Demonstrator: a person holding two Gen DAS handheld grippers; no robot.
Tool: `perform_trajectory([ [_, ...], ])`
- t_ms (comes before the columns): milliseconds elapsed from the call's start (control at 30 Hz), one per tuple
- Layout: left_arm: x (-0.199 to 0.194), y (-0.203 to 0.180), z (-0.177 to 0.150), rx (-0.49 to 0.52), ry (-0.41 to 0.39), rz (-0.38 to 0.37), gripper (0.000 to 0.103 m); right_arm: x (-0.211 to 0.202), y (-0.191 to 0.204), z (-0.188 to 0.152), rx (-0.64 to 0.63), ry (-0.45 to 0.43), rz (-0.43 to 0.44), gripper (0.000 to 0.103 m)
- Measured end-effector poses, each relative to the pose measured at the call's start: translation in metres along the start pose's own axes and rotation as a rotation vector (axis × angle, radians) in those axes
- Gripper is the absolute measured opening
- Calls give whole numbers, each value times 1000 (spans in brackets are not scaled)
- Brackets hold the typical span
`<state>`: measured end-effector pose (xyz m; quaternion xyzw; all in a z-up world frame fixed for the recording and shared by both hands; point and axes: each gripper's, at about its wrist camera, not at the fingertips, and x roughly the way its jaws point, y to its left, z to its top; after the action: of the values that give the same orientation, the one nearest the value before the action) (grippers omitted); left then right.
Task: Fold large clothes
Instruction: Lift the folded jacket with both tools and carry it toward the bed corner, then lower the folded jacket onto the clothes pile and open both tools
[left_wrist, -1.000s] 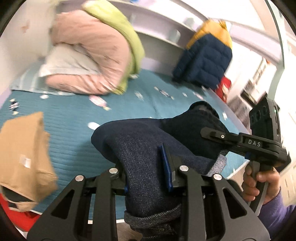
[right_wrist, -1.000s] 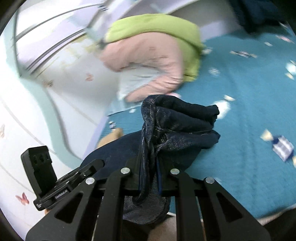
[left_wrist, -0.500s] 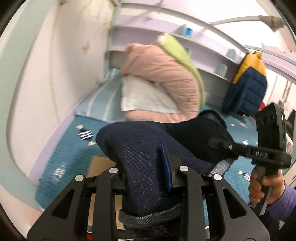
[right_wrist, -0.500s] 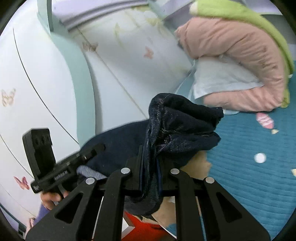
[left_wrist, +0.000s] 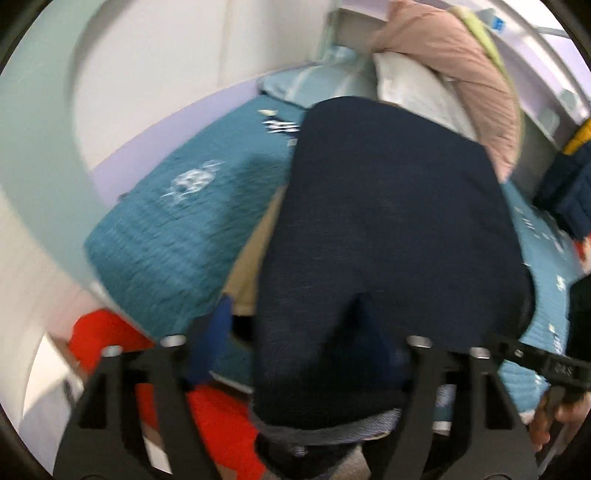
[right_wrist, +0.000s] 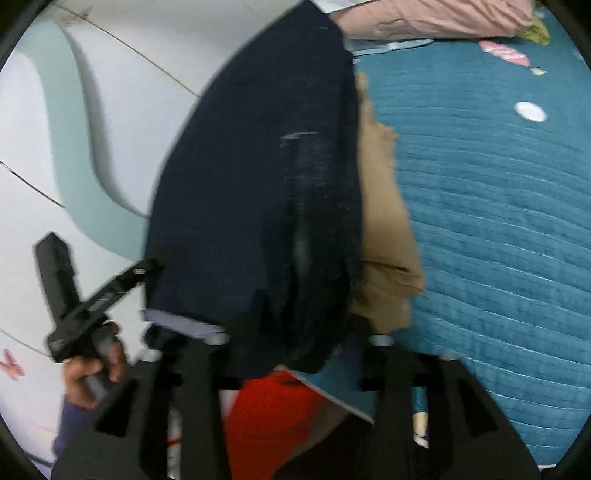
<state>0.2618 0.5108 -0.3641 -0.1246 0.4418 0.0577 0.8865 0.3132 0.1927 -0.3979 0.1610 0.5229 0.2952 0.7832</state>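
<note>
- Ahead of both claws and beneath everything lies the teal quilted bed, running off to the right of the right claw and up to the pink bedding heap at the far end.
- Directly in front of each claw sits the dark denim garment, already folded into a compact block; in the right view it rests on top of a tan folded garment near the bed's edge.
- Left gripper: its fingers stand spread wide, one on each side of the denim's near end, no longer squeezing it.
- Right gripper: likewise spread apart, with the denim's near edge loose between them.
- Below both claws, a red object shows past the bed edge; too blurred to name.
- My reading: this piece looks folded and stacked, so what remains is backing the claws away and taking up any further clothing, such as the navy-and-yellow jacket to the far right.
</note>
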Motion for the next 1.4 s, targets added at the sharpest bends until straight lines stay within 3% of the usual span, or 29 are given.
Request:
perform_trajectory([
  [67, 2, -1, -6, -29, -3, 15, 86, -3, -7, 0, 12, -7, -35, 61],
  [233, -11, -15, -16, -68, 4, 87, 87, -26, -29, -2, 46, -39, -52, 65],
  [400, -64, -53, -20, 6, -78, 172, 87, -66, -33, 0, 34, -73, -58, 65],
  [500, -111, -90, -21, 84, -137, 198, 90, -116, -27, -4, -52, -122, -110, 65],
  [600, -157, -129, -23, 110, -201, 180, 91, -171, -17, -12, -133, -165, -166, 68],
  [700, -200, -165, -29, 77, -253, 128, 93, -228, -8, -27, -173, -221, -204, 78],
  [800, -234, -204, -40, 61, -292, 94, 93, -277, 0, -43, -232, -288, -249, 81],
  [933, -268, -258, -55, 115, -330, 67, 98, -332, 13, -65, -301, -405, -321, 90],
  [1200, -330, -349, -83, 209, -424, 53, 98, -422, 28, -102, -346, -563, -352, 92],
  [1400, -366, -381, -102, 259, -494, 5, 98, -470, 36, -125, -372, -683, -422, 94],
])
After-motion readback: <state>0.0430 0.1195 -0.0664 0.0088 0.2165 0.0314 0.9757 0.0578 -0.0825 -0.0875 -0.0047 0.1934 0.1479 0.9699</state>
